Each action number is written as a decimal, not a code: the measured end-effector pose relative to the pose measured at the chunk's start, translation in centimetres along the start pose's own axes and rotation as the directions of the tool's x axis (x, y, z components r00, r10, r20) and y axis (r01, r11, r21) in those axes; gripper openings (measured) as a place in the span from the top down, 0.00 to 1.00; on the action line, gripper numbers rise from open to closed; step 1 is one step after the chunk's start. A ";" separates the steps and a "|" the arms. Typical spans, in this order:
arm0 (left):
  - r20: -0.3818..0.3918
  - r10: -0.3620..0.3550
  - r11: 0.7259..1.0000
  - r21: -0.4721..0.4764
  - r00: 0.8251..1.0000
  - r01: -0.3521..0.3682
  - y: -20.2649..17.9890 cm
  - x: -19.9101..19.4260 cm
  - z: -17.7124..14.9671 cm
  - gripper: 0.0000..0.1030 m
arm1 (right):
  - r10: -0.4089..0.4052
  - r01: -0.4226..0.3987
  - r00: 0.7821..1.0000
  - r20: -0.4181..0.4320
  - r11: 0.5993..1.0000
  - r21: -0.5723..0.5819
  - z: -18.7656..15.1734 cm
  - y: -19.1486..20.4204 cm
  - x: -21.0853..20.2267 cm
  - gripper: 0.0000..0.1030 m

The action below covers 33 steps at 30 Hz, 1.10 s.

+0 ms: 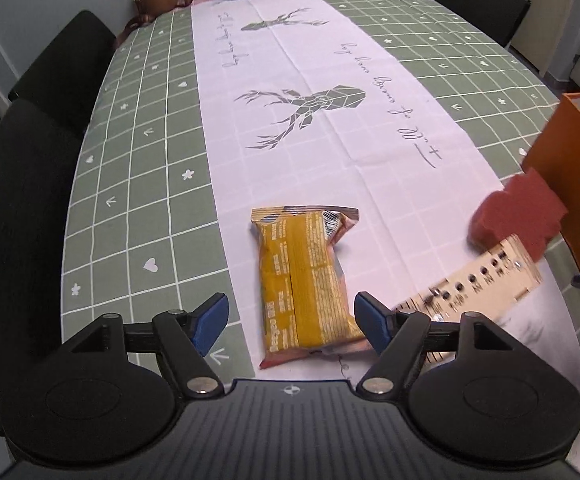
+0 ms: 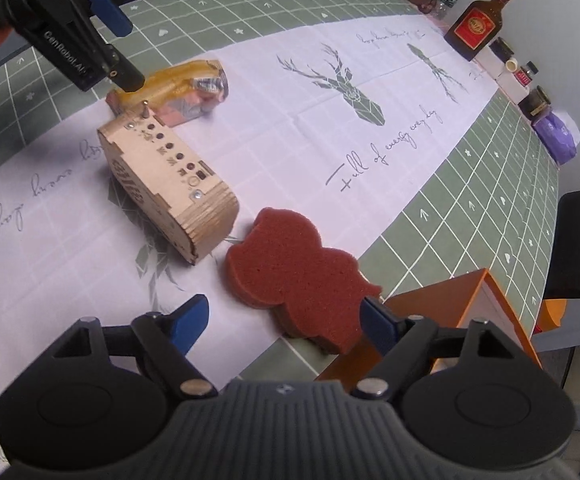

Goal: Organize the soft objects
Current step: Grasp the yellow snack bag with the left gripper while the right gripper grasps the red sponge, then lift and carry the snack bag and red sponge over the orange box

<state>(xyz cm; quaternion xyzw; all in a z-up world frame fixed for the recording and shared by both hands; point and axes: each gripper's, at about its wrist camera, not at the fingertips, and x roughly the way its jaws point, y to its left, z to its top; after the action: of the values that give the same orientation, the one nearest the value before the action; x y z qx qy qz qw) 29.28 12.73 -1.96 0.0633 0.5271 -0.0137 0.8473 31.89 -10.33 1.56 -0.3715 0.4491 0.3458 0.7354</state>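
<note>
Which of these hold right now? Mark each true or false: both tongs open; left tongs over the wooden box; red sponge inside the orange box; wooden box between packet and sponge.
1. Both tongs stand open. True: left tongs and right tongs grip nothing.
2. Left tongs hang over the wooden box. False: they straddle the yellow snack packet.
3. The red sponge lies inside the orange box. False: it lies on the tablecloth beside it.
4. Wooden box sits between packet and sponge. True.

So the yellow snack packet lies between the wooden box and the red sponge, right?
Not quite. The wooden box lies in the middle, with the yellow snack packet on one side and the red sponge on the other. The right wrist view shows this plainly.
</note>
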 end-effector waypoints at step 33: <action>-0.112 -0.096 0.993 -0.079 0.989 0.088 0.7 6.6 1.7 0.43 | 0.103 -0.148 0.985 -0.135 0.910 -0.388 3.6 -1.2 8.6 0.25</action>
<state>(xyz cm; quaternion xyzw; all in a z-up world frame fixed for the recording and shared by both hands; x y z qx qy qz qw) 33.78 13.47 -7.02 0.0080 0.5778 -0.0295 0.8156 37.38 -6.34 -4.92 -0.5017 0.4329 0.4551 0.5948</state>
